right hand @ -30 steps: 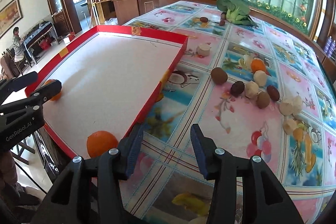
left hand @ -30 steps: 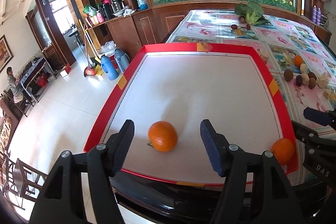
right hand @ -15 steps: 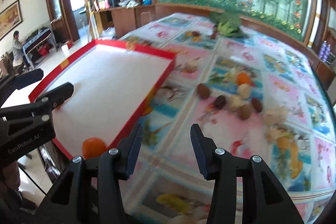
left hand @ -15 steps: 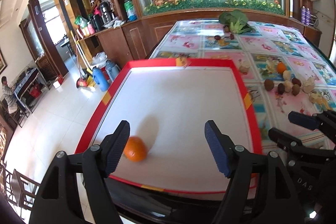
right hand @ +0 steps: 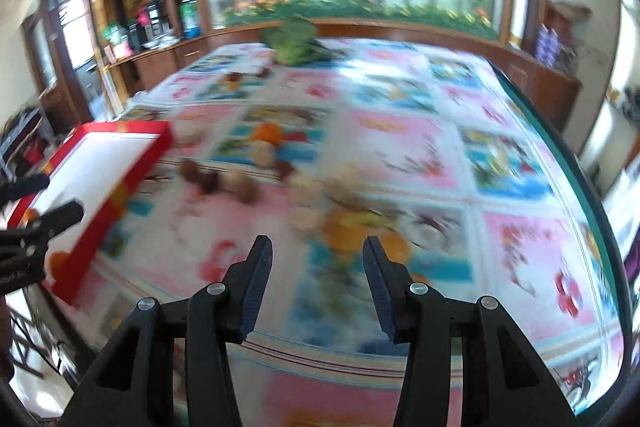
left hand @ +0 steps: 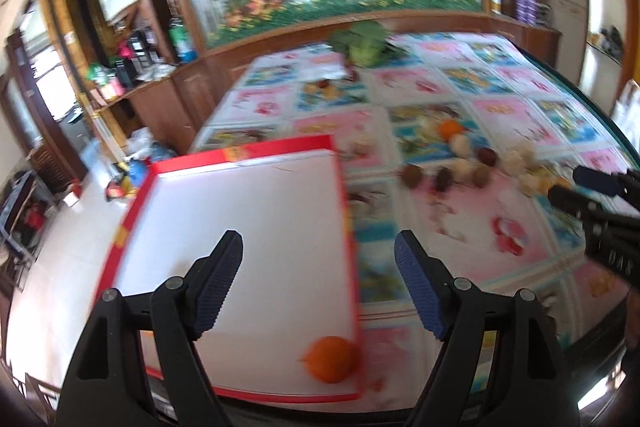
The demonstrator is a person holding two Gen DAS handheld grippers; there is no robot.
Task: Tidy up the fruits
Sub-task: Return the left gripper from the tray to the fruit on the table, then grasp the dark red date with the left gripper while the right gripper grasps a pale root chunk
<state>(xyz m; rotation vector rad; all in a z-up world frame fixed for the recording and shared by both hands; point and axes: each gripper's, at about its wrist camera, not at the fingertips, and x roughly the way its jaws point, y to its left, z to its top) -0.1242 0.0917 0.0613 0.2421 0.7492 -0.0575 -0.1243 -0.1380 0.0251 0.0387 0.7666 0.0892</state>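
We hold our left gripper [left hand: 318,285] and right gripper [right hand: 317,281] with fingers wide and empty, ready to grab. One orange [left hand: 330,359] sits in the red tray [left hand: 346,227] corner. More fruits [right hand: 240,183] wait on the desk [right hand: 404,143], well apart from the tray.

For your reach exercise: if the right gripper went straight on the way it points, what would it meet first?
Probably the blurred yellow-orange fruit lying just beyond the open right gripper on the tablecloth; motion blur leaves depth uncertain.
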